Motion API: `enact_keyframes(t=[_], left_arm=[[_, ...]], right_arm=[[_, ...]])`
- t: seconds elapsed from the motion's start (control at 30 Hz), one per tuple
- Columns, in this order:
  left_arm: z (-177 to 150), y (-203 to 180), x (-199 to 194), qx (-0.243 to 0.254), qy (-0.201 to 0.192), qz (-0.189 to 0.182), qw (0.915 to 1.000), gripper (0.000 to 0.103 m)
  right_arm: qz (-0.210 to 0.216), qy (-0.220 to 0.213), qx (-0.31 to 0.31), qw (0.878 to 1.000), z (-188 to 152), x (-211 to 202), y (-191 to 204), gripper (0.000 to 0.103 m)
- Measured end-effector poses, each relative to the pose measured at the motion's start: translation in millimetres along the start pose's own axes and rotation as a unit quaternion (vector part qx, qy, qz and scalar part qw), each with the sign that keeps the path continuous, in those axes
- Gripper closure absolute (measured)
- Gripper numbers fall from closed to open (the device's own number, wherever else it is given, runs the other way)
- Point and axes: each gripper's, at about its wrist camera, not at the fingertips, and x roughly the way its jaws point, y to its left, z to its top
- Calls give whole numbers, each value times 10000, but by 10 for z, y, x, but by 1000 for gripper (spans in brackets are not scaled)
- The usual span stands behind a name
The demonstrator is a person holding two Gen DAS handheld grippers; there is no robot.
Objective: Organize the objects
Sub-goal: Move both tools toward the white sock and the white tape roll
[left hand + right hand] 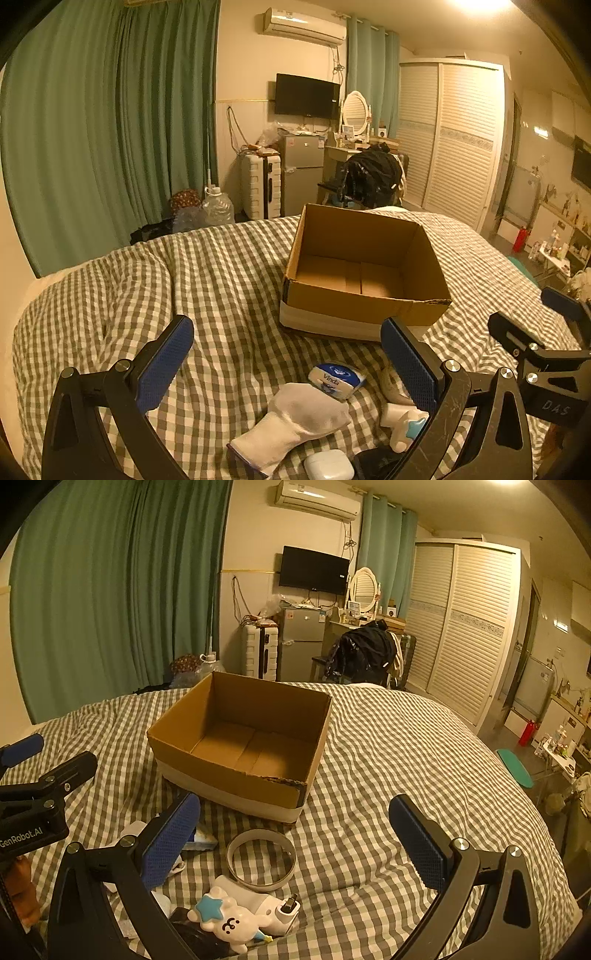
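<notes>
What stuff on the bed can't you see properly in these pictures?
- Dark object, left wrist view: cut off by the bottom edge and right finger.
- Tissue pack, right wrist view: mostly behind the left finger.
- White earbud case, left wrist view: clipped by the bottom edge.
- Bear toy, left wrist view: half behind the finger.

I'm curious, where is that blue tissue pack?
In the left wrist view, the tissue pack lies on the checked bedspread, between the white sock and the cardboard box.
</notes>
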Motion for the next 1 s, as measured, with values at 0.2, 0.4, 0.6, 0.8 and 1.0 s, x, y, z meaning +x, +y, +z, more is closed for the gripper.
enact_keyframes(t=[0.2,0.4,0.6,0.8,1.0], left_arm=[[-5,6,13,-20,32,3,10000,0],[-8,27,0,-51,39,20,10000,0],[-2,33,-17,-32,36,9,10000,0],[6,42,-20,-33,41,23,10000,0],[3,34,-5,4,46,77,10000,0]], right_arm=[[71,76,-37,9999,-13,44,41,0],[90,96,-59,9999,-12,57,68,0],[76,102,-59,9999,-13,62,77,0],[-1,136,-100,9999,-26,64,93,0],[43,182,-137,9997,-58,100,111,0]])
